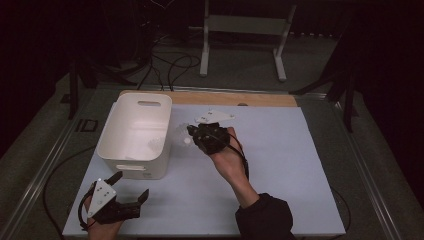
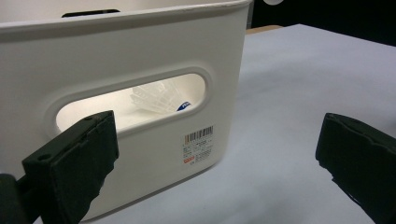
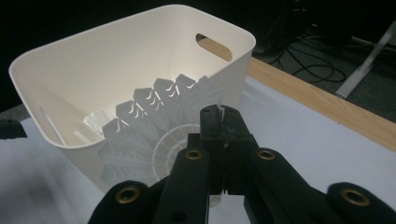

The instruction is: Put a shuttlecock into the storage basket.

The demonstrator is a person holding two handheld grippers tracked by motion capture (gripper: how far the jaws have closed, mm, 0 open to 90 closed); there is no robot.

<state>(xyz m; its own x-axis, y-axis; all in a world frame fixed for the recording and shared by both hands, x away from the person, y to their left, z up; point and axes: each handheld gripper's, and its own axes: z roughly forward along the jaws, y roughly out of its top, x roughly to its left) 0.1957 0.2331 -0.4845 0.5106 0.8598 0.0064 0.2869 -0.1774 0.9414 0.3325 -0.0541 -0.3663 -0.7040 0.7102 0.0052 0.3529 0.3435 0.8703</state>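
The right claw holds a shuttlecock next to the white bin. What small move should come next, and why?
Probably carry the shuttlecock a little further over the bin's rim, then release. The right claw is shut on it just outside the wall, and another shuttlecock already lies inside.

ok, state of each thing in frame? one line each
Bin: upright on the table, open top, one shuttlecock inside.
Held shuttlecock: clamped in the right gripper, beside the bin.
Right gripper: shut on that shuttlecock.
Left gripper: open, empty, near the bin's handle slot.
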